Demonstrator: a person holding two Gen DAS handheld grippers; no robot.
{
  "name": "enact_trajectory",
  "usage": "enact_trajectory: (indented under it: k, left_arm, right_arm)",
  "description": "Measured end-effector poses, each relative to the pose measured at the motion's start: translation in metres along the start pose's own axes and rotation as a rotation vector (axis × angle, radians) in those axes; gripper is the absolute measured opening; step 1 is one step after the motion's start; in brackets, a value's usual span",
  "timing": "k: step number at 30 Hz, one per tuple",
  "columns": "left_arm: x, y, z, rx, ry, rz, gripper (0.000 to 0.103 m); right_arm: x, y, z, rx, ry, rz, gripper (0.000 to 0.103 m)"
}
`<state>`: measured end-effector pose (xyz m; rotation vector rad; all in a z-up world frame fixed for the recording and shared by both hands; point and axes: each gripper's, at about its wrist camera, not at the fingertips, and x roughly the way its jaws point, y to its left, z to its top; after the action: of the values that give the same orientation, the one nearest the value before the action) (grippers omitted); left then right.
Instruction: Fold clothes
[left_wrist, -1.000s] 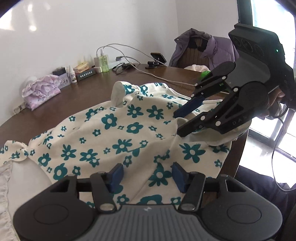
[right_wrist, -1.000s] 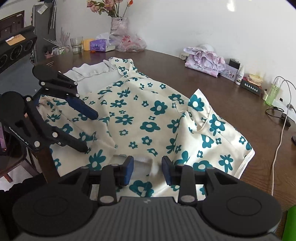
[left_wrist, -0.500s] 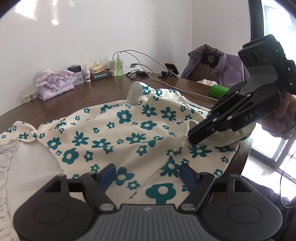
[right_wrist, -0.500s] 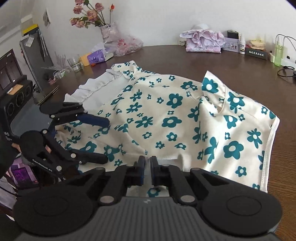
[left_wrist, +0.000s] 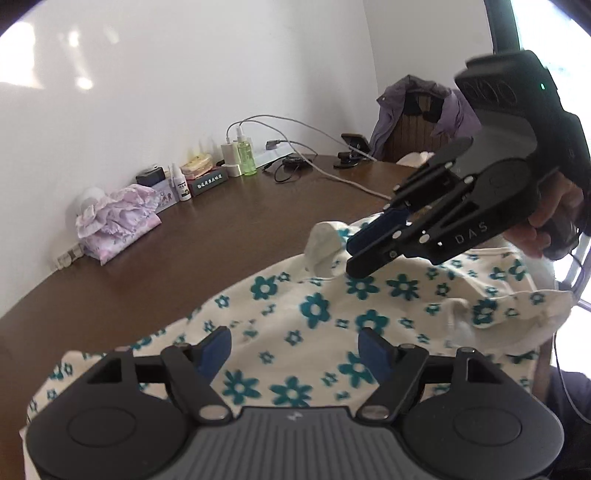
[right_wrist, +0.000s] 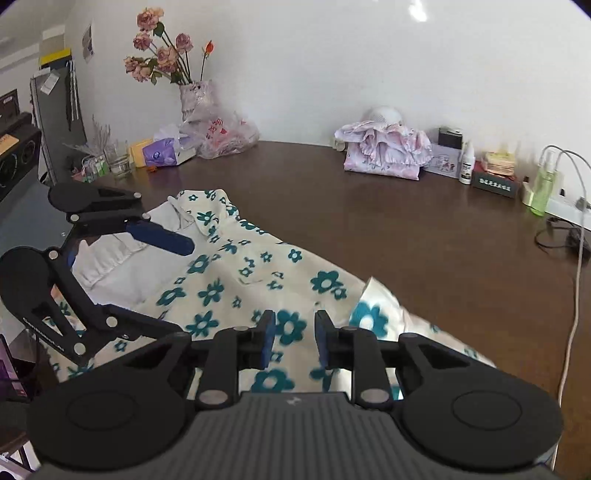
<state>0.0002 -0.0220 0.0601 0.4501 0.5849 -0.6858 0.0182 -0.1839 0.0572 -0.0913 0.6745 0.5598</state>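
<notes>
Cream floral dress (left_wrist: 317, 332) lies on the brown counter (left_wrist: 184, 258), no longer pinched. Left tongs (left_wrist: 295, 349) have widened and lifted off; right tongs (right_wrist: 291, 338), narrow, are opening, empty. This fold looks released.

Your right gripper (right_wrist: 291, 341), clamped nearly shut on the floral garment (right_wrist: 236, 280) half a second ago, is opening, fabric no longer pinched. Your left gripper (left_wrist: 295, 350) stands wider than a second ago. Both sit higher, exposing more table (right_wrist: 406, 229).
</notes>
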Motion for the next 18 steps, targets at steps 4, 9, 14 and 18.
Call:
enact_trajectory:
  k: [4,9,14,18]
  left_arm:
    - [0.042,0.029,0.015,-0.080,0.064,-0.044,0.072]
    - [0.049,0.053,0.016,-0.150,0.053,-0.136,0.072]
    - [0.068,0.060,0.019,-0.156,0.092,-0.179,0.062]
    - [0.078,0.048,0.017,-0.054,0.104,-0.239,0.051]
  right_arm:
    - [0.048,-0.034,0.019,0.175,0.146,0.033,0.023]
    - [0.039,-0.023,-0.005,0.084,0.093,0.083,0.001]
    - [0.029,0.005,-0.023,-0.072,0.088,0.069,0.001]
    - [0.031,0.004,-0.023,-0.057,0.092,0.051,0.001]
